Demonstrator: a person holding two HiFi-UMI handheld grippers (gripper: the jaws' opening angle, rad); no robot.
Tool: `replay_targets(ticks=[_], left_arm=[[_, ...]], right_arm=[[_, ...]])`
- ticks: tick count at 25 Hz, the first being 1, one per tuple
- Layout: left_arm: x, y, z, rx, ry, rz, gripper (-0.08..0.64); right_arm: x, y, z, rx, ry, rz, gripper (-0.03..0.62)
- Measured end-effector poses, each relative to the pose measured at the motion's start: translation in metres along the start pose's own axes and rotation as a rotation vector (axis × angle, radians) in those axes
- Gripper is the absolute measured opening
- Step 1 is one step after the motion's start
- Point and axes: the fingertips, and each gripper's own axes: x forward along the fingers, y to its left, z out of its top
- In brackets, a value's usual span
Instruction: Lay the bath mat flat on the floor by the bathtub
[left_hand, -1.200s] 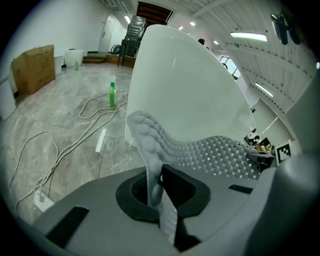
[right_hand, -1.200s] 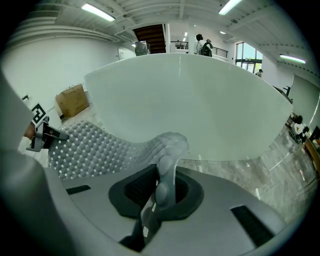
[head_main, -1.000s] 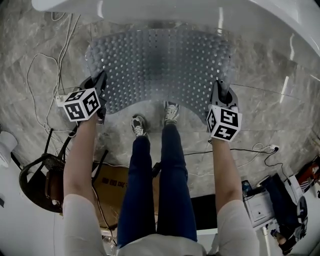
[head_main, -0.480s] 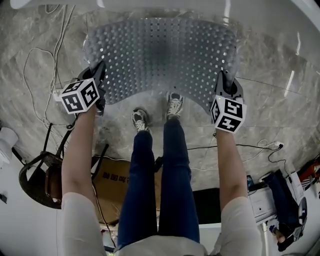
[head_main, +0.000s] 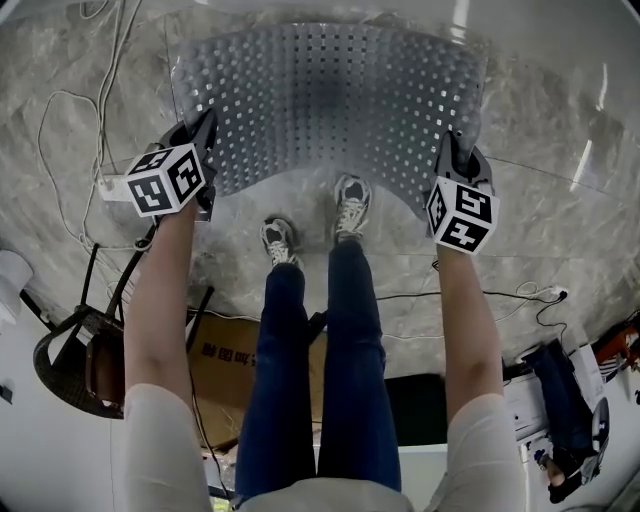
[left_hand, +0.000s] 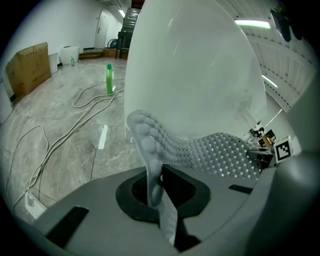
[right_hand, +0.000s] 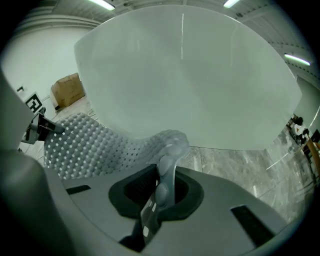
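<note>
1. facing a white bathtub (left_hand: 200, 75), close ahead.
2. standing on a grey marble floor (head_main: 560, 230).
3. holding a bumpy, perforated bath mat (head_main: 330, 100) stretched between both tongs, in front of the bathtub, beyond the shoes (head_main: 350, 200).
4. pinching its near left corner in the left tongs (left_hand: 155, 187), jaws closed tight on the edge.
5. pinching its near right corner in the right tongs (right_hand: 161, 192), likewise clamped.
</note>
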Motion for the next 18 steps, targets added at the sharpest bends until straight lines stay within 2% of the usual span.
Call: replay_targets(ticks=[9,18], left_arm=[[0.032,0.015,-0.007,0.021,0.04,0.02,0.044],[0.055,0.021,-0.013,0.018,0.06,0.033,0.044]], right_arm=[[0.031,-0.007,-0.013,-0.042,0.037,-0.041,0.043],[0.053,-0.008,-0.027,-0.043,0.058,-0.059,0.043]])
